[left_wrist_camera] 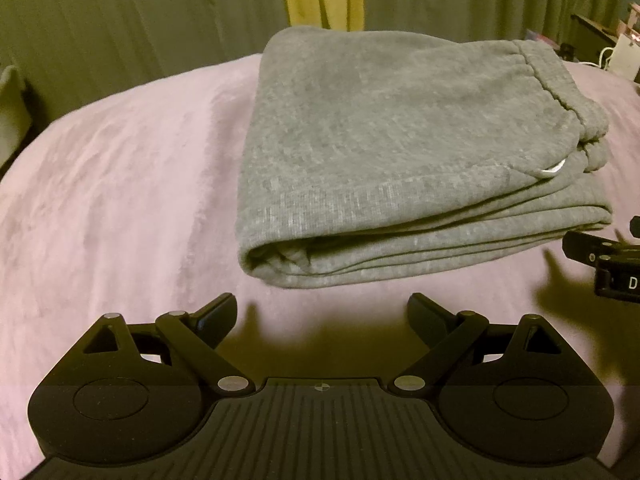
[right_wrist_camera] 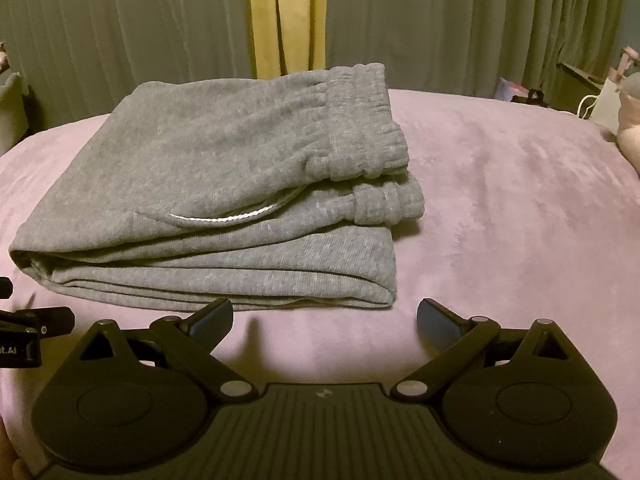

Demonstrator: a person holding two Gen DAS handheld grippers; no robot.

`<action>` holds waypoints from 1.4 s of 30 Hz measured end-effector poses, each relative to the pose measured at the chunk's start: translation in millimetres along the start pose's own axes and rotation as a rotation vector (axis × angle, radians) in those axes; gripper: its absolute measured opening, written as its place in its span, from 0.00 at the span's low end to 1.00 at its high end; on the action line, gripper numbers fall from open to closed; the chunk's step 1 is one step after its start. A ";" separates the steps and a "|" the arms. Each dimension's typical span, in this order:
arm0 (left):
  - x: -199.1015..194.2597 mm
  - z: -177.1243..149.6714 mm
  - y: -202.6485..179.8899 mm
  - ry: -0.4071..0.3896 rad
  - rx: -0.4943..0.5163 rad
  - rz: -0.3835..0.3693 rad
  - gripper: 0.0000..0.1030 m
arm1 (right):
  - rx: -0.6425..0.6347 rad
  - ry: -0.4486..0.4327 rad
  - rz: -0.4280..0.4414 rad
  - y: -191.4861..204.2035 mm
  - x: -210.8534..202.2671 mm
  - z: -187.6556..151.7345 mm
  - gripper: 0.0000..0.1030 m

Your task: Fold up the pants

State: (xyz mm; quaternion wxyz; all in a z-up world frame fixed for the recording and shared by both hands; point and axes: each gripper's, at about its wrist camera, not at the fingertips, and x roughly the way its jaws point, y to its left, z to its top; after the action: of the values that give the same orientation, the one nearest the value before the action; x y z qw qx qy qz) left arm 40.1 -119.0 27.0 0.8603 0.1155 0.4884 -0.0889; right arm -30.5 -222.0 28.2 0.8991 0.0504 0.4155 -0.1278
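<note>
Looking along the left gripper (left_wrist_camera: 320, 316), spread wide and empty, the folded grey pants (left_wrist_camera: 400, 152) lay just ahead on the pink blanket (left_wrist_camera: 120, 200). From the right wrist, the right gripper (right_wrist_camera: 325, 322) gaped empty too; that soft, thick stack looked best taken at its layered near edge.

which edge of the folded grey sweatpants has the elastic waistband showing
The right-hand edge of the folded grey sweatpants: its ribbed elastic waistband is gathered there beside a white drawstring. The left edge is a smooth rounded fold; the near edge shows stacked layers.
</note>
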 end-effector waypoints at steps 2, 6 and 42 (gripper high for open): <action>-0.1 0.0 -0.7 -0.002 0.002 0.001 0.93 | 0.003 -0.002 -0.002 0.0 -0.5 -0.1 0.96; -0.7 -0.1 -1.0 -0.005 0.001 0.001 0.93 | 0.010 0.000 -0.006 -0.7 -0.6 -0.3 0.96; 0.2 0.9 1.7 0.000 -0.008 0.002 0.93 | 0.012 0.005 -0.007 -1.9 1.6 -0.5 0.96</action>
State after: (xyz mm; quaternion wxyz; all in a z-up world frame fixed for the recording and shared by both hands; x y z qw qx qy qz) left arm 41.3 -117.6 27.5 0.8610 0.1125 0.4885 -0.0859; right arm -30.4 -224.0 26.7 0.8974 0.0543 0.4170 -0.1335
